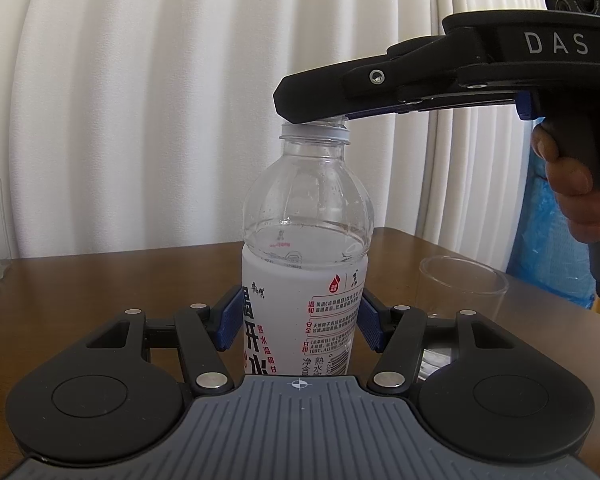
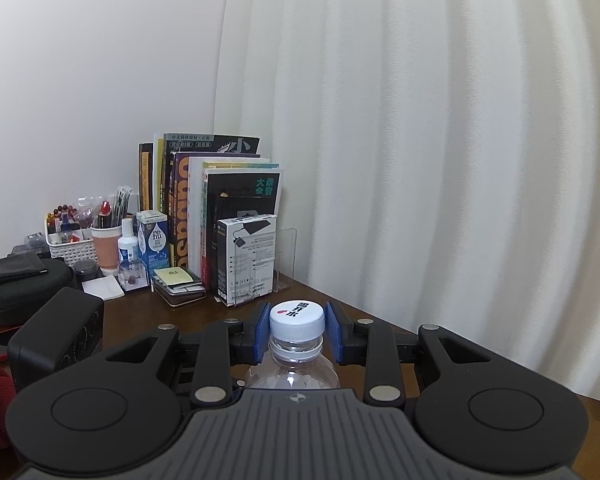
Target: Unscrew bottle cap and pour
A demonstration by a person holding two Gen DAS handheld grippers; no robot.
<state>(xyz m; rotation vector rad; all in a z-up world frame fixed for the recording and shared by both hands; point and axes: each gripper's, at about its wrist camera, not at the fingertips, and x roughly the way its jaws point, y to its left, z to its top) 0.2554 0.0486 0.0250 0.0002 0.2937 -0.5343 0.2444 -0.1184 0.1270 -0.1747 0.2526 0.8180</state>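
Note:
A clear plastic water bottle (image 1: 304, 240) with a white label stands upright on the brown table (image 1: 100, 280), about half full. My left gripper (image 1: 298, 320) is shut on the bottle's labelled body, blue pads against both sides. My right gripper (image 2: 297, 326) reaches over the bottle's top from the right; its blue pads press both sides of the white cap (image 2: 297, 319). In the left wrist view the right gripper's black fingers (image 1: 320, 96) hide the cap. A clear empty glass (image 1: 460, 284) stands on the table right of the bottle.
White curtains hang behind the table. In the right wrist view, books (image 2: 212, 200), a white box (image 2: 252, 256), an acrylic stand, a white basket of small items (image 2: 68, 240) and a black case (image 2: 20, 288) crowd the far left. A blue bag (image 1: 552, 240) lies right.

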